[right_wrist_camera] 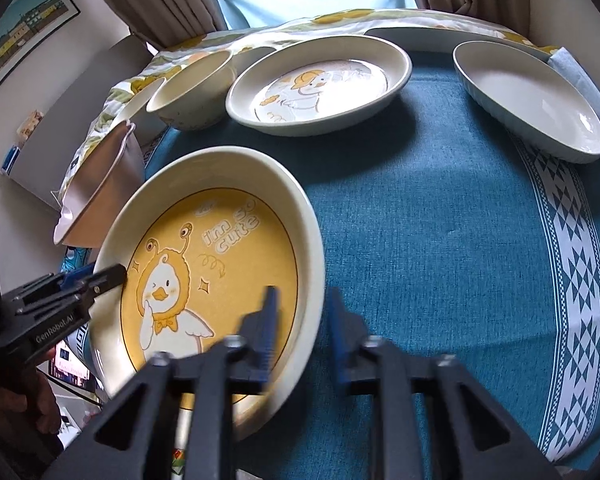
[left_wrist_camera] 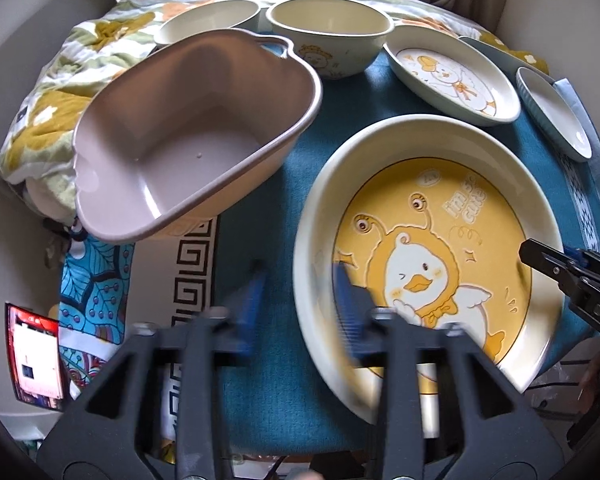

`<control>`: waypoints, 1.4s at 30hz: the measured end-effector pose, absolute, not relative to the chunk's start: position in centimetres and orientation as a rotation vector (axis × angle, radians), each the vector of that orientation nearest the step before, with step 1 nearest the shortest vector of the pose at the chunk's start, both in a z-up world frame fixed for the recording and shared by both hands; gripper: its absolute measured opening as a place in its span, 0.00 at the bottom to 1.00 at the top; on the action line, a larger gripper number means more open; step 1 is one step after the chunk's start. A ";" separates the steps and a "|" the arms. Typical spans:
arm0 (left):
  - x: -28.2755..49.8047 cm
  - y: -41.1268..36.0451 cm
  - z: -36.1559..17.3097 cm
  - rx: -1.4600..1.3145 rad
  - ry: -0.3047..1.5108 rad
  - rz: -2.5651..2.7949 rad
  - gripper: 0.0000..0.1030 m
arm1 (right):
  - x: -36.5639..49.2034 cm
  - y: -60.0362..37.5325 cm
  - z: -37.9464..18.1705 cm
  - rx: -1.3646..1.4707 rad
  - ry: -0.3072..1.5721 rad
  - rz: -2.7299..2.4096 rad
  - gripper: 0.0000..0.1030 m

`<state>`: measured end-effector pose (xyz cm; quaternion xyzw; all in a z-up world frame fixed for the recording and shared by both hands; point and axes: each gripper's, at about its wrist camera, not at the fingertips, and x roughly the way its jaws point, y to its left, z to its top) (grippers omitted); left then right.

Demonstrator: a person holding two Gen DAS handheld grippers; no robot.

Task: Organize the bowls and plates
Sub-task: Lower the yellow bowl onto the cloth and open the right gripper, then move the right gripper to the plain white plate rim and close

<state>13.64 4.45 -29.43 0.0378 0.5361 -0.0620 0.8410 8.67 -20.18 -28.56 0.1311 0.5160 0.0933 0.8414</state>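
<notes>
Yellow plate [left_wrist_camera: 440, 248] on the table [right_wrist_camera: 440, 240]. Its rim sits between the parted fingers of both the left hand-held gripper [left_wrist_camera: 300, 300] and right hand-held gripper [right_wrist_camera: 302, 320]; neither grips.

The duck plate [left_wrist_camera: 432, 248] lies on the counter [right_wrist_camera: 440, 220] nearest the cameras. Left of it sits the plastic basin [left_wrist_camera: 192, 136]. Behind them stand two bowls [left_wrist_camera: 330, 34], then to the right a smaller duck plate [right_wrist_camera: 320, 84] and an oval dish [right_wrist_camera: 532, 100].
</notes>
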 end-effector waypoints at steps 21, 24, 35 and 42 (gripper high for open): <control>11.5 -0.4 -16.1 0.094 0.950 -0.229 0.98 | 4.4 -25.0 -15.3 0.244 0.862 0.061 1.00; 11.4 -2.6 -13.9 0.110 0.918 -0.291 0.99 | 3.4 -26.3 -12.9 0.206 0.839 0.009 1.00; 13.3 -13.1 -8.7 0.121 0.833 -0.561 0.99 | 2.3 -34.8 -9.0 0.261 0.825 -0.185 1.00; 18.8 -20.4 -10.8 0.174 0.918 -0.592 0.99 | 6.1 -41.2 -12.7 0.438 0.883 -0.194 1.00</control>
